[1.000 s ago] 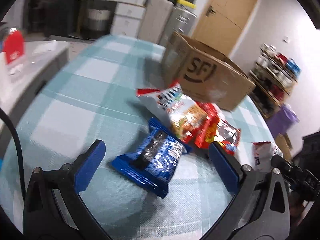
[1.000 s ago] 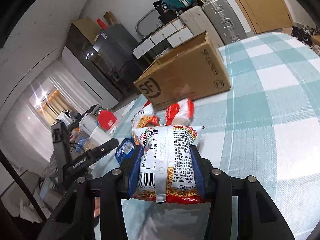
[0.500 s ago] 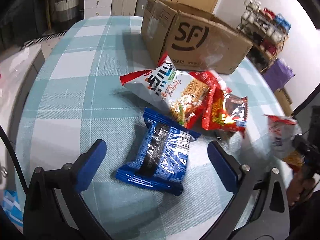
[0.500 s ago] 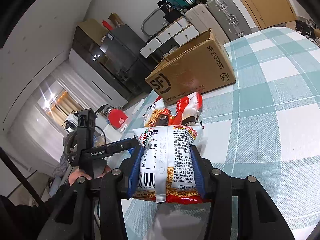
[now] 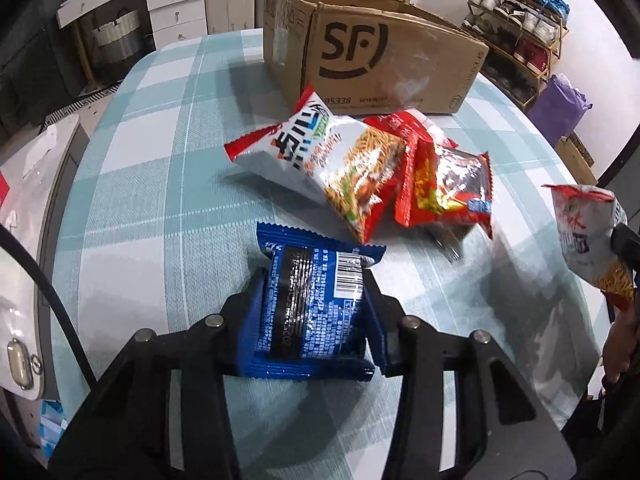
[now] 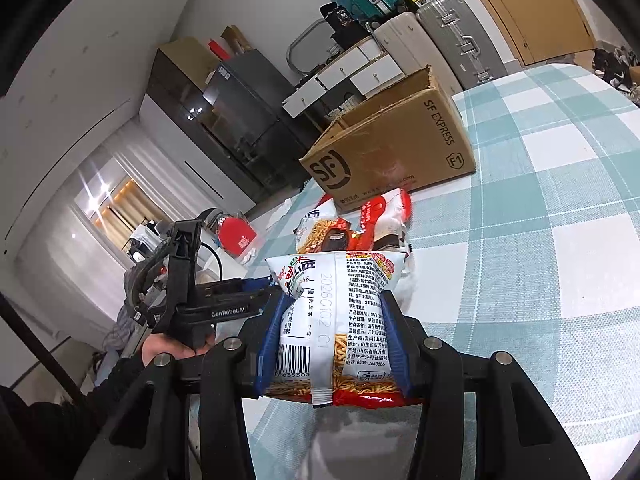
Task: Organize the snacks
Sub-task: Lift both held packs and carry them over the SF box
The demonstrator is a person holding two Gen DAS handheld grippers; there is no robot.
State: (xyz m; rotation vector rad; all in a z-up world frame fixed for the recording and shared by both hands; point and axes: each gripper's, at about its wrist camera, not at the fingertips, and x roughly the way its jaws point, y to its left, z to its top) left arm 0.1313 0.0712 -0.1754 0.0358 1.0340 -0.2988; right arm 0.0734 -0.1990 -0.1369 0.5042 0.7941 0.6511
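Note:
My left gripper [image 5: 314, 312] is shut on a blue snack packet [image 5: 316, 300] lying on the checked tablecloth, its blue pads pressing both sides. Beyond it lie a white noodle-snack bag [image 5: 320, 160] and a red packet [image 5: 444, 184]. An open cardboard box [image 5: 376, 52] marked SF stands behind them. My right gripper [image 6: 332, 332] is shut on a white and red noodle-snack bag [image 6: 340, 312], held above the table. That bag also shows at the right edge of the left wrist view as the held bag [image 5: 588, 228]. The left gripper [image 6: 208, 304] and the hand holding it appear in the right wrist view.
The round table [image 5: 152, 160] carries a teal and white checked cloth. The box [image 6: 400, 152] sits toward its far side, with the loose packets [image 6: 360, 224] in front. A white appliance [image 5: 24, 240] stands left of the table, a shoe rack [image 5: 520, 20] at the right.
My left gripper has come down over the blue packet and closed on it from wide open. The right gripper has kept still with its bag.

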